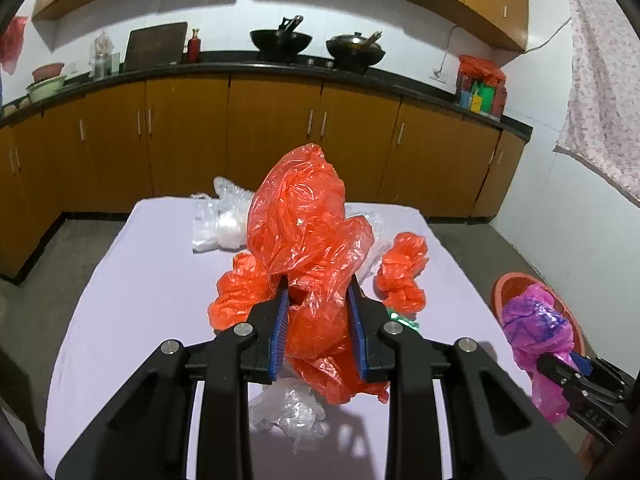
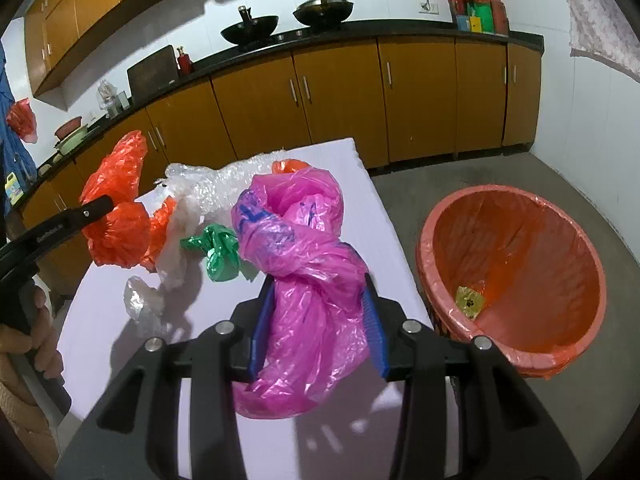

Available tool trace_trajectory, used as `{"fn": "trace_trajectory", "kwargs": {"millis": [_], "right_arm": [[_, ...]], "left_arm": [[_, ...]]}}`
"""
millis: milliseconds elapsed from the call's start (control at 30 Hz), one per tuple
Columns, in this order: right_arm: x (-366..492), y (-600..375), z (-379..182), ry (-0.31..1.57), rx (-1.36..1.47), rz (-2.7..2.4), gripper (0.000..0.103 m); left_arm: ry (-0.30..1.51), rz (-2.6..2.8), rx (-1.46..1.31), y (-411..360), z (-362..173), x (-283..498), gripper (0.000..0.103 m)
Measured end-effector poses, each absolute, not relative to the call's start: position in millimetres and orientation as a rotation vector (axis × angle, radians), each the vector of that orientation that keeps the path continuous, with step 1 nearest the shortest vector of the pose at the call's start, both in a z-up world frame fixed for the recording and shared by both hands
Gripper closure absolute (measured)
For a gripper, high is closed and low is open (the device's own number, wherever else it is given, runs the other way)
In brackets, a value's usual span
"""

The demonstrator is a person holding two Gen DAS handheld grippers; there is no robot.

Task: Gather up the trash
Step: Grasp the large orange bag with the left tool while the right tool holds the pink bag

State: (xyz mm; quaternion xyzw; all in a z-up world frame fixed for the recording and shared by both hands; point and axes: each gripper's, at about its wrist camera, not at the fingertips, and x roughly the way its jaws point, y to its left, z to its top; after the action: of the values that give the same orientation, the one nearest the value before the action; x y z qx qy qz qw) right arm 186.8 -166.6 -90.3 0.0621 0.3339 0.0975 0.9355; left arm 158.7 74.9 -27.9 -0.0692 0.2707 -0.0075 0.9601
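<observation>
A crumpled orange plastic bag (image 1: 300,216) is pinched between the blue pads of my left gripper (image 1: 318,284) and hangs lifted above the white table (image 1: 140,280). From the right wrist view the same orange bag (image 2: 116,236) hangs from the left gripper (image 2: 106,202) at the left. My right gripper (image 2: 320,284) is shut on a knotted pink plastic bag (image 2: 296,216) over the table's right side. An orange-lined bin (image 2: 516,200) stands on the floor to the right, with a small yellow scrap (image 2: 470,300) inside.
On the table lie a second orange bag (image 1: 402,272), a green bag (image 2: 216,252), and clear plastic wrap (image 2: 216,184) and clear film (image 1: 288,404). Wooden kitchen cabinets (image 1: 272,136) run behind the table. A person's hand (image 2: 36,344) holds the left gripper's handle.
</observation>
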Motion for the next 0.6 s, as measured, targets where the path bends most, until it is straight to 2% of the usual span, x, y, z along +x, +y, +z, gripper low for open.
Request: {"fn": "trace_trajectory", "kwargs": {"millis": [600], "right_arm": [[174, -186, -76, 0.636, 0.155, 0.149, 0.062]], "left_arm": [[0.514, -0.112, -0.103, 39, -12, 152, 0.076]]}}
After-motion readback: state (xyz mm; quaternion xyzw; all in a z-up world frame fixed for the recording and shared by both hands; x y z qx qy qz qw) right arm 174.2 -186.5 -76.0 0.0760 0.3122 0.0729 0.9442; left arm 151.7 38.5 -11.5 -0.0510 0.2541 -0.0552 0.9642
